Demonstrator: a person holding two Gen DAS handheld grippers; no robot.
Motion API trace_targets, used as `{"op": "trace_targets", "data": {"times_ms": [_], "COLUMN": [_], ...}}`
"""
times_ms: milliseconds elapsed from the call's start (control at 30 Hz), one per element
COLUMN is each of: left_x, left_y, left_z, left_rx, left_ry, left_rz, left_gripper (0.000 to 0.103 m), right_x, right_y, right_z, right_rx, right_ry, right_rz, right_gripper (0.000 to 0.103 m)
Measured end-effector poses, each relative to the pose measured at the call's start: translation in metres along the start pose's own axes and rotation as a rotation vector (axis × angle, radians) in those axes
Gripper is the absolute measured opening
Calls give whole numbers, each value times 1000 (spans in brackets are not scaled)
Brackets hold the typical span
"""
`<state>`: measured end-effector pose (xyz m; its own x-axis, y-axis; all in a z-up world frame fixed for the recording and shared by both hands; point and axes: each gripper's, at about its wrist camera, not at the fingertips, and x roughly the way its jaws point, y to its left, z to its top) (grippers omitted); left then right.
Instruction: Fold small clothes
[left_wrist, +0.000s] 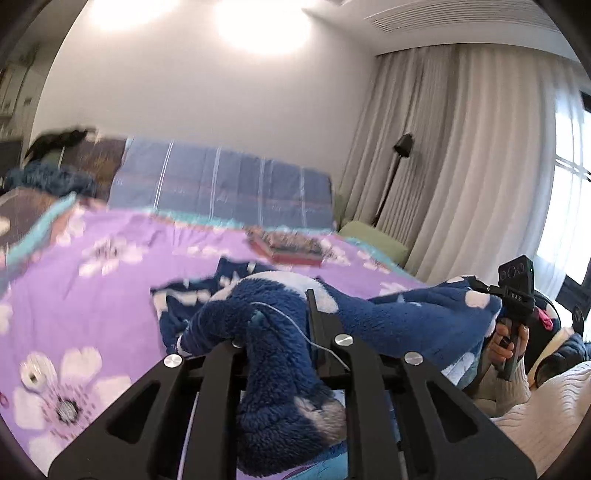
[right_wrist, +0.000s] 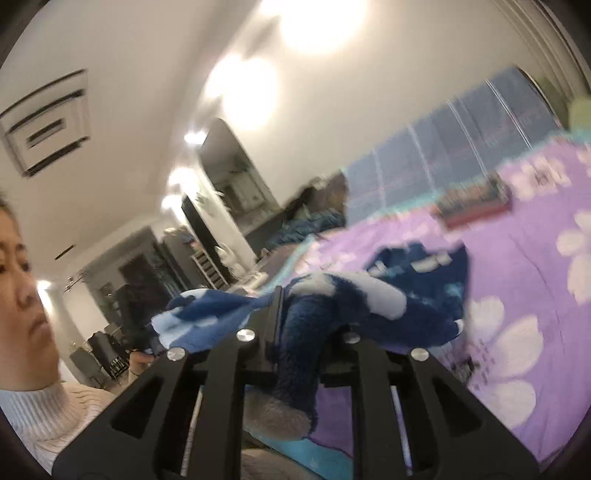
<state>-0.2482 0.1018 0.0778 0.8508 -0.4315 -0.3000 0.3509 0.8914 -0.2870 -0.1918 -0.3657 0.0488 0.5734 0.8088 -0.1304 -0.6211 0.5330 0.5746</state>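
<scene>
A dark blue fleece garment (left_wrist: 406, 317) with white spots hangs in the air between both grippers, above a purple flowered bedsheet (left_wrist: 92, 295). My left gripper (left_wrist: 280, 317) is shut on one bunched end of it; one finger (left_wrist: 312, 306) shows and fleece hides the other. In the right wrist view my right gripper (right_wrist: 306, 314) is shut on the other end of the garment (right_wrist: 388, 306), which drapes over its fingers. Part of the garment trails down onto the sheet (right_wrist: 517, 277). A hand (left_wrist: 506, 343) holds the right gripper's handle at the right edge of the left wrist view.
A folded red-patterned cloth (left_wrist: 288, 247) lies further up the bed, before blue striped pillows (left_wrist: 221, 184). A green seat (left_wrist: 373, 240), a black floor lamp (left_wrist: 399, 166) and pale curtains (left_wrist: 461, 166) stand to the right. The person's white sweater (right_wrist: 55, 417) is close by.
</scene>
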Motion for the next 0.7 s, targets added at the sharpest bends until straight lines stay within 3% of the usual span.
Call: {"op": "trace_targets", "data": {"times_ms": [100,267,567,700], "left_x": [37,73,156,224], "left_y": [20,38,84,123], "left_z": [-7,9,87,84], "left_rx": [-58,-53,-8,-41], "left_ry": [85,112,126,197], "left_rz": [26,43,91,121], "left_gripper": [13,13,16,20], "right_x": [26,86,176,235], "right_y": [-38,-81,-116,-170], "right_z": [-2,23,99,107], "right_rx": [128,229,169,199], "right_ry": [41,61,33,82], "right_rz": [-11,-51,-102,-242], "right_gripper": [15,14,15,15]}}
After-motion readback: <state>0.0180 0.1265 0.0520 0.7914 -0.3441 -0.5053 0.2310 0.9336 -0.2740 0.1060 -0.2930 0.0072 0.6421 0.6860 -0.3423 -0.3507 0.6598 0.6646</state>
